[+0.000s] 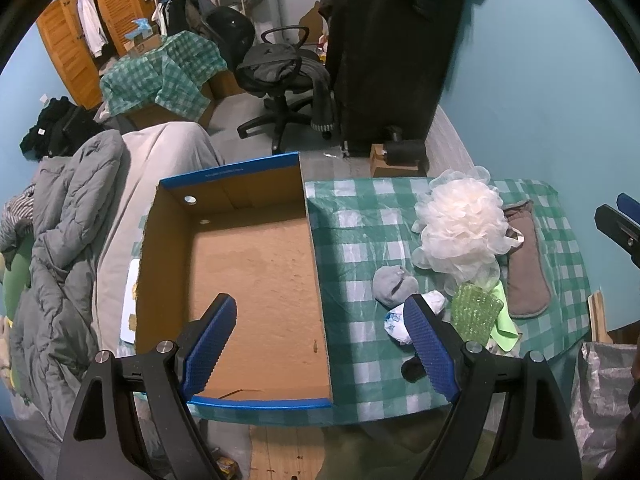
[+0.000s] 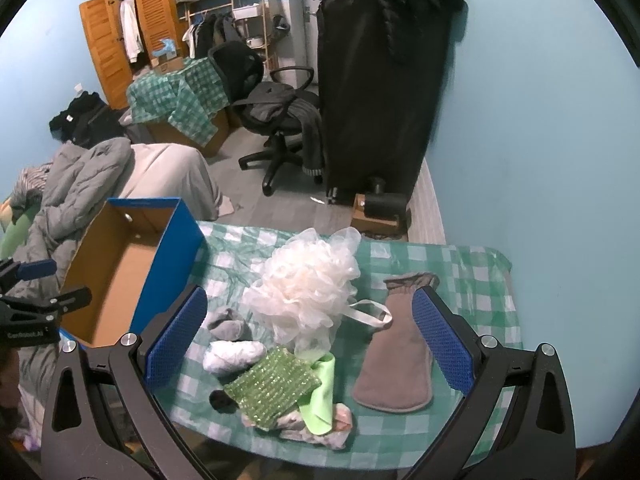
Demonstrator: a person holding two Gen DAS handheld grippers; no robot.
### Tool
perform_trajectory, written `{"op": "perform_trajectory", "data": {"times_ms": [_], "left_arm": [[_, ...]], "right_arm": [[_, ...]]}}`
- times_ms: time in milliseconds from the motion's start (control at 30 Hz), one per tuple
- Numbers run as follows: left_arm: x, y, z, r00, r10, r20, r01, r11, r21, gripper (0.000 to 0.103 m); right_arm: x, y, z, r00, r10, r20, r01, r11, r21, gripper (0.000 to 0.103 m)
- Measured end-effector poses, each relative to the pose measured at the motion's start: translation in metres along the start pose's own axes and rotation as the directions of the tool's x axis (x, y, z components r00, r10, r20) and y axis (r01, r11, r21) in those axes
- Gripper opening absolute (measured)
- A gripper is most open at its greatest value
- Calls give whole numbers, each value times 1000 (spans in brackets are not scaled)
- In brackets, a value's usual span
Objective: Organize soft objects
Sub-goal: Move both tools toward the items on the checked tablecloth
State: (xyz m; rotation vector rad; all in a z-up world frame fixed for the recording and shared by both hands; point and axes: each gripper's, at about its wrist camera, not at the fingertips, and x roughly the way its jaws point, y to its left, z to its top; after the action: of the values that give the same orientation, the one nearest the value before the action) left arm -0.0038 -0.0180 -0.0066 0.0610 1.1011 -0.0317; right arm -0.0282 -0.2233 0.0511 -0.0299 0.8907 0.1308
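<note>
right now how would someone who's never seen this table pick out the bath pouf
On the green checked tablecloth, right of the open cardboard box, lies a cluster of soft items. The bath pouf is the largest: a frilly, translucent white mesh ball with a white loop, beside the flat brown mitt.

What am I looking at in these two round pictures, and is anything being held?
There is no robot. A person holds a two-finger tool in each hand, with a fisheye camera on each.

The left gripper hangs over an empty cardboard box. The right gripper hangs over the checked tablecloth.

On the cloth lie a white bath pouf, a brown mitt, a green scrubber, a grey sock ball and a white sock ball.

Both pairs of fingers are open and hold nothing.
</note>
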Motion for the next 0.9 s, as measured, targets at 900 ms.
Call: {"op": "perform_trajectory", "data": {"times_ms": [900], "left_arm": [[2,-8,-5,1000,-6,-13,6,1000,-1,87]], "right_arm": [[-3,-13,-9,1000,12,-21,-12,1000,8,101]]}}
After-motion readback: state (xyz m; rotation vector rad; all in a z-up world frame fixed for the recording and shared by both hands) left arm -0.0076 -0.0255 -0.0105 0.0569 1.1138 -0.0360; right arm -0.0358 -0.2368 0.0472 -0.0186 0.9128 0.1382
